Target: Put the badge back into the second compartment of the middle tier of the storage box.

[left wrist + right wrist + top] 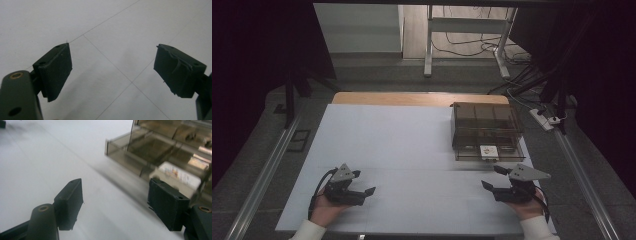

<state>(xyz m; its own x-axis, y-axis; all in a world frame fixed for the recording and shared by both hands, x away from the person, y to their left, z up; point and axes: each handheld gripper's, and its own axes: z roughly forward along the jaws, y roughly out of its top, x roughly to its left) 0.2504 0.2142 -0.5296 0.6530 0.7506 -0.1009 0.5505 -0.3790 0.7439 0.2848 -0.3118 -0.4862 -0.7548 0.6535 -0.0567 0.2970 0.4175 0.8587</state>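
Up high, both grippers, left gripper (pixel 363 190) and right gripper (pixel 493 177), rest w/ jaws apart on white table (pixel 402 145), smoky drawer box (pixel 484 130) at right; left gripper view: empty-jawed; right gripper view: white card (pixel 178 176) in open drawer.

Your table (pixel 377 145) top looks like matt white paper over wood. Beside it, that organiser box (pixel 484 131) is glossy smoky see-through plastic. Gripper pads (pixel 56 71) look like matt black rubber.

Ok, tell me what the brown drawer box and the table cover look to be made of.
Drawer box: likely smoked translucent plastic, glossy; its dividers and a small white box show through the walls, which catch reflections. Table cover: matte white sheet, perhaps paper or laminate, laid in panels with thin seams; a wooden edge shows behind it.
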